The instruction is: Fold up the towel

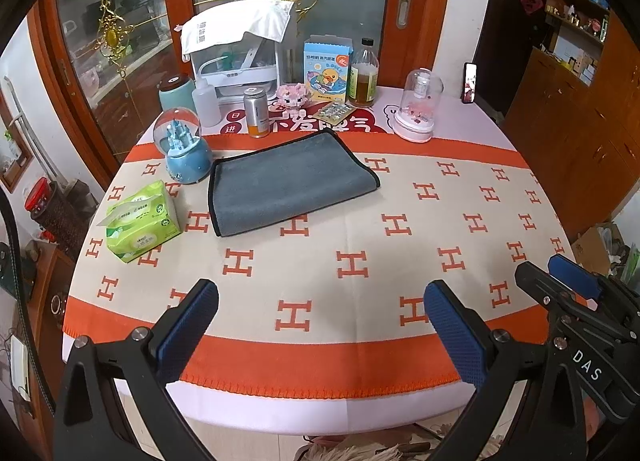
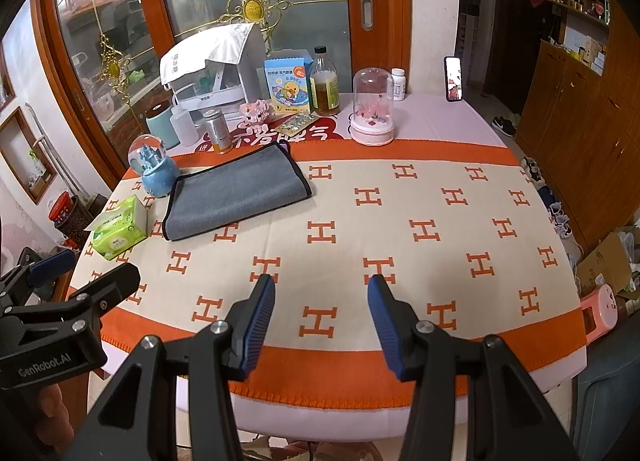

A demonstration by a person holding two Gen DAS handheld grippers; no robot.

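A grey towel (image 1: 290, 183) with a black hem lies folded flat on the orange and cream tablecloth, toward the back left of the table; it also shows in the right wrist view (image 2: 236, 195). My left gripper (image 1: 320, 297) is open and empty, held above the table's near edge, well short of the towel. My right gripper (image 2: 322, 291) is open and empty, also over the near part of the table, to the right of the towel. Each gripper shows at the edge of the other's view: the right gripper (image 1: 576, 277) and the left gripper (image 2: 80, 273).
A green tissue pack (image 1: 140, 221) lies left of the towel and a blue snow globe (image 1: 186, 149) stands at its back left corner. Bottles, a can (image 1: 256, 111), a duck box (image 1: 326, 69), a pink dome (image 1: 418, 105) and a phone (image 1: 470, 83) line the back.
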